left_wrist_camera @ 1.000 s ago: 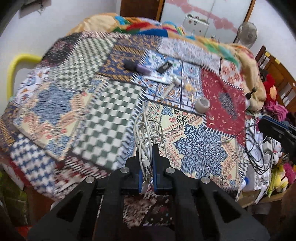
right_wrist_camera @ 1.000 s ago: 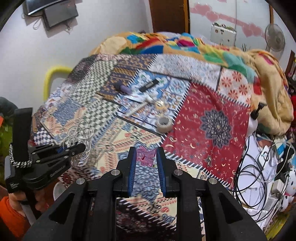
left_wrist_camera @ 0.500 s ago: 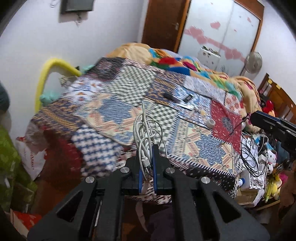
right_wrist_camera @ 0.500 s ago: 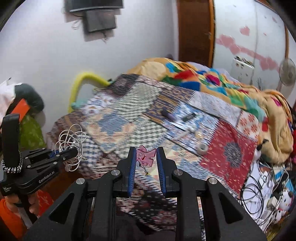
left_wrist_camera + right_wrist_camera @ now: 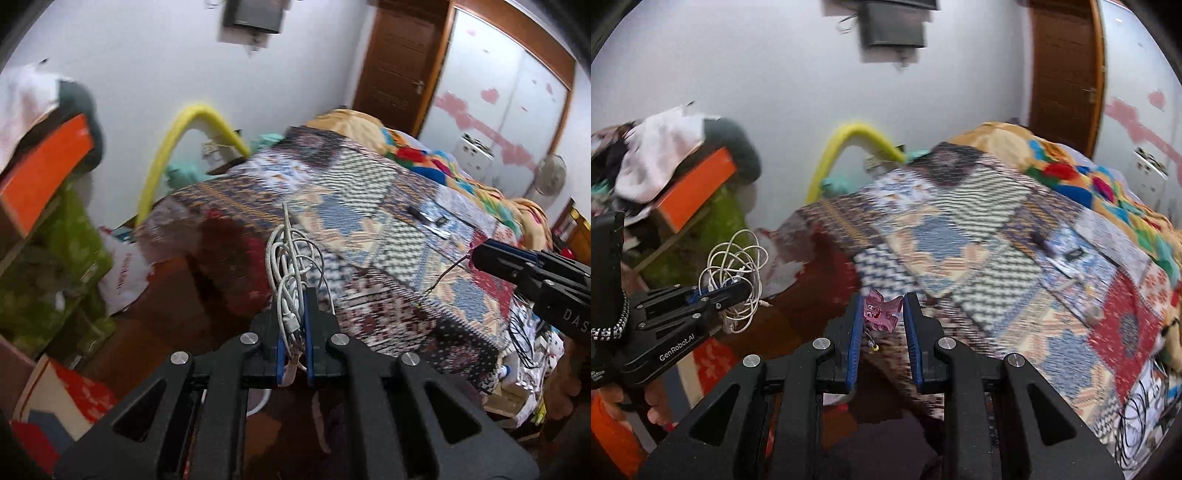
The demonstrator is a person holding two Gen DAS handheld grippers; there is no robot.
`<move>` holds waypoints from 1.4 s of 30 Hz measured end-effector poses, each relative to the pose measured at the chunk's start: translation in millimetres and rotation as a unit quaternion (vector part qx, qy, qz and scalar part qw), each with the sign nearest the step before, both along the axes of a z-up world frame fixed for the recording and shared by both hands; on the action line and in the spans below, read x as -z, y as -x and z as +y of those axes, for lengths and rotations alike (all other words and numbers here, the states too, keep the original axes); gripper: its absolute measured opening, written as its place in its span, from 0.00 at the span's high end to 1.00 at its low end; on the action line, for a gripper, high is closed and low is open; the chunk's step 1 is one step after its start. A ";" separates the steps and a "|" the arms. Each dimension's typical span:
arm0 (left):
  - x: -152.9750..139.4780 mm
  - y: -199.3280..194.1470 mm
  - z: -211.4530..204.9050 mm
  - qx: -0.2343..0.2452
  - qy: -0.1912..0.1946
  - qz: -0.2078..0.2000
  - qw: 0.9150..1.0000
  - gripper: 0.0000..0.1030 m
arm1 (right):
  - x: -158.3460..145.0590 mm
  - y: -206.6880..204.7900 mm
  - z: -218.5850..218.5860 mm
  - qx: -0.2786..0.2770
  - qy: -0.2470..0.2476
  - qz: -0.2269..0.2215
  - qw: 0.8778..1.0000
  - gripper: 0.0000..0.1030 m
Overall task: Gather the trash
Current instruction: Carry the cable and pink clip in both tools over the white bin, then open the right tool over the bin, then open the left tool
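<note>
My left gripper (image 5: 293, 295) is shut on a tangled bundle of white cable (image 5: 291, 266), whose loops stick up past the fingertips. The same cable bundle (image 5: 735, 273) hangs from the left gripper (image 5: 738, 286) at the left of the right wrist view. Between the blue pads of my right gripper (image 5: 882, 301) sits a small crumpled pink wrapper (image 5: 881, 314), and the gripper is shut on it. A thin dark wire (image 5: 447, 273) dangles under the right gripper (image 5: 476, 254) in the left wrist view. Both grippers are held in the air off the near corner of the bed.
The bed with a patchwork cover (image 5: 369, 221) fills the right, with small items (image 5: 428, 218) lying on it. A yellow curved bar (image 5: 177, 147) stands by the wall. An orange box (image 5: 698, 184) and clothes sit on green-covered furniture (image 5: 55, 258). Black cables (image 5: 1137, 417) lie right.
Both grippers have pulled back from over the bed and swung left toward the wall and the green furniture. The cable and the pink wrapper stayed in their grips.
</note>
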State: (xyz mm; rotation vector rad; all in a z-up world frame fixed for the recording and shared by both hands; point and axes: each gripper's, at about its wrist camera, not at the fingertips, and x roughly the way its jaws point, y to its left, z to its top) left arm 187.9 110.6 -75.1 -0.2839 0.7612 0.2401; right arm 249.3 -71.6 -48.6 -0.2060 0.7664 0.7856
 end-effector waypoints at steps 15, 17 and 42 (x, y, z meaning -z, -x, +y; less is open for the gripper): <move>40.9 80.7 79.4 -0.107 0.030 0.042 0.993 0.93 | 47.7 38.5 113.1 -0.119 0.058 0.047 0.990 0.81; 52.3 84.9 85.3 -0.116 0.036 0.055 0.991 0.93 | 63.2 38.7 127.6 -0.129 0.073 0.067 0.987 0.81; 170.6 24.8 114.9 -0.104 0.129 0.176 0.970 0.93 | 159.6 0.8 187.2 -0.128 0.166 0.173 0.962 0.64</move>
